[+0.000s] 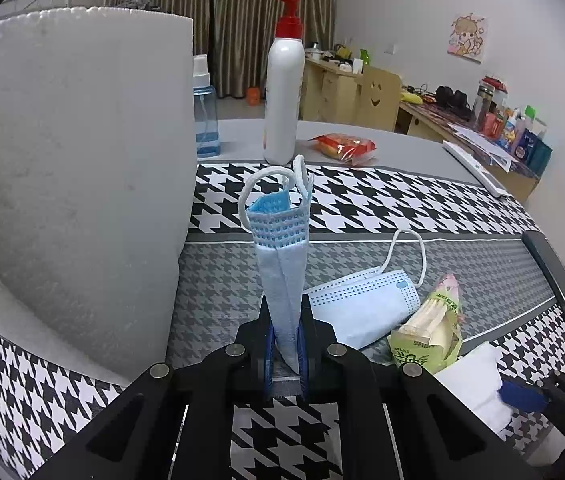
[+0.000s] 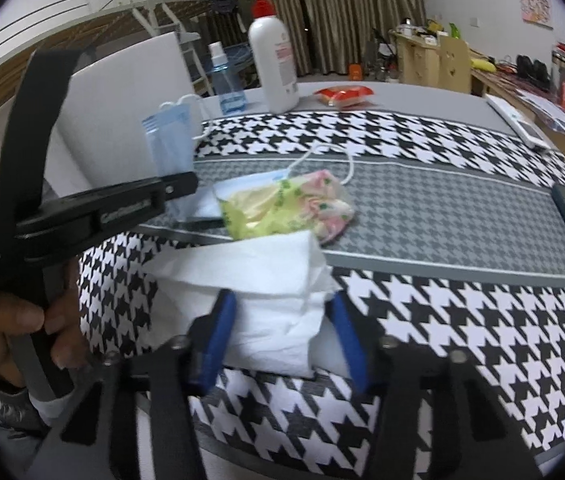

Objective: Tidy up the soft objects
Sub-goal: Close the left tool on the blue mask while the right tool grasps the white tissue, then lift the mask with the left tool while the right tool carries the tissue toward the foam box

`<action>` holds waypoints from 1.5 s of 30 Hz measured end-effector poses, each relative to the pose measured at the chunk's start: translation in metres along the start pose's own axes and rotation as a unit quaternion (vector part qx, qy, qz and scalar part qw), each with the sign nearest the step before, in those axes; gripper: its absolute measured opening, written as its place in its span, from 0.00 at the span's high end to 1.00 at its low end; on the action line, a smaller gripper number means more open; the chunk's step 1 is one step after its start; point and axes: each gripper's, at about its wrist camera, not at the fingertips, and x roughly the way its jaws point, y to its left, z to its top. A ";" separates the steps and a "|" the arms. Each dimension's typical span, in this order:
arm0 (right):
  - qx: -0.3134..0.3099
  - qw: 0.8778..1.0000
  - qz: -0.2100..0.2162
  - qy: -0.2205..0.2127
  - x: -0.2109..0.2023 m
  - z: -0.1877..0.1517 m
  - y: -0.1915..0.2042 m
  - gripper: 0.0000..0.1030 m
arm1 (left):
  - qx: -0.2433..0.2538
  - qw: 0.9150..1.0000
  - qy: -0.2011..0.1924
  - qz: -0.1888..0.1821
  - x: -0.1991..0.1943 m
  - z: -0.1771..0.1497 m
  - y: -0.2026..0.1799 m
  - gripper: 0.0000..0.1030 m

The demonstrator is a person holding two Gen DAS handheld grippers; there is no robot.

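On the houndstooth cloth (image 1: 402, 200) that covers the table, both claws are busy with soft stuff. The left gripper (image 1: 285, 344) has its blue pads pressed tight on a folded blue face mask (image 1: 280, 264), pinching it near the lower end so it stands up like a little flag, ear loops flopping over the top, right beside the big white foam box (image 1: 74, 160). A second mask (image 1: 362, 308) lies flat on the grey strip just past the claw, touching a green tissue packet (image 1: 430, 332). Over on the other side, the right gripper (image 2: 282, 332) straddles a crumpled white tissue (image 2: 266, 292), which sits at the near edge of the cloth; the jaws stand partly spread, and whether the pads already bite into the paper I cannot tell, the view is blurred. All of this is featherweight and limp: the mask bends wherever it is not supported, so a pinch across the folded pleats holds best, not the loops. The tissue will squash and could tear, so a grab through the thick bunched middle looks safest. The packet looks slick and puffy; its crimped end seems the likeliest handle. A white pump bottle (image 1: 284, 76) and a blue spray bottle (image 1: 205, 116) stand well behind, out of the action.
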 end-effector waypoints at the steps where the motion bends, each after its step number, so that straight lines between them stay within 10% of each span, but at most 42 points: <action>1: 0.000 1.000 -0.003 0.000 -0.001 0.000 -0.001 0.56 | 0.000 1.000 0.000 -0.001 0.000 0.000 0.000 0.90; 11: 0.006 1.000 -0.018 -0.013 -0.010 0.006 -0.007 0.94 | -0.002 1.000 -0.010 -0.004 -0.008 0.000 0.002 0.90; 45: 0.013 0.992 -0.032 -0.120 -0.072 0.039 -0.004 0.94 | 0.020 0.994 -0.104 -0.010 -0.077 0.023 0.007 0.90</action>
